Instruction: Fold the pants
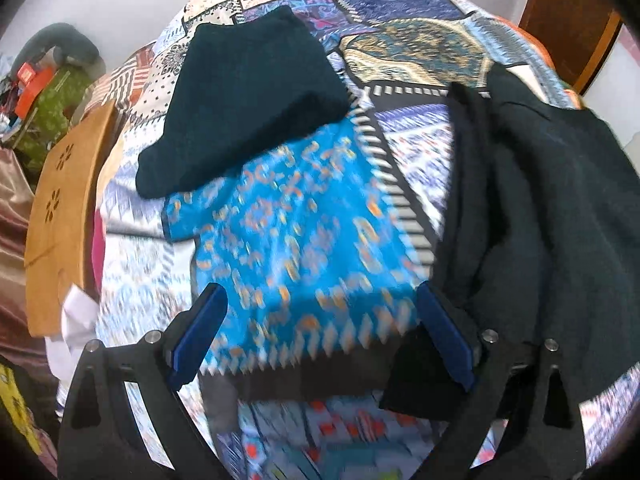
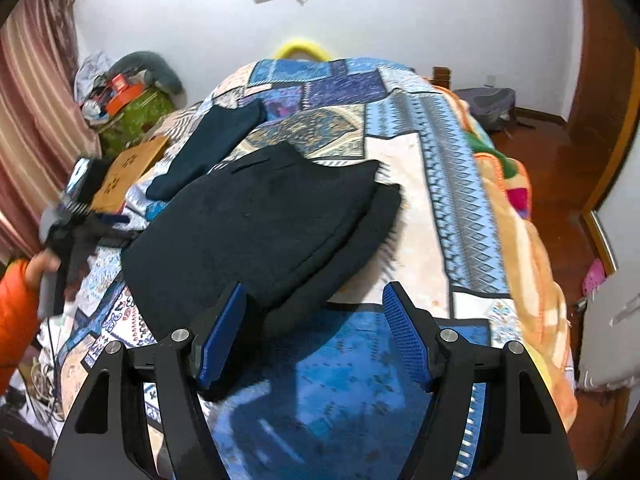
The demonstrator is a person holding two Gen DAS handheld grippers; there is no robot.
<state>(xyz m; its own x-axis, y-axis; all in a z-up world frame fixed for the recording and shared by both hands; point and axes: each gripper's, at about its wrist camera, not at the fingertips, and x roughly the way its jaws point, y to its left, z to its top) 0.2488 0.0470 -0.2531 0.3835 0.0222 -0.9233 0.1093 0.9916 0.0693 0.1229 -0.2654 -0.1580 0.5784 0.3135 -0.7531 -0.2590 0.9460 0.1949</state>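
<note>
Dark pants (image 2: 260, 224) lie folded in layers on the patchwork bedspread (image 2: 404, 168); they also show at the right of the left wrist view (image 1: 540, 208). A second dark folded garment (image 1: 248, 100) lies farther up the bed, also in the right wrist view (image 2: 208, 144). My left gripper (image 1: 320, 300) is open and empty above the blue patch, its right finger touching or just beside the pants' edge. My right gripper (image 2: 314, 304) is open and empty, hovering at the near edge of the pants. The left gripper also shows blurred at the left of the right wrist view (image 2: 80, 208).
A wooden board (image 1: 64, 220) with flower cut-outs leans at the bed's left side. Clutter with an orange box (image 2: 124, 92) sits by the curtain (image 2: 36, 100). An orange blanket (image 2: 516, 216) hangs off the bed's right edge above the wooden floor (image 2: 548, 152).
</note>
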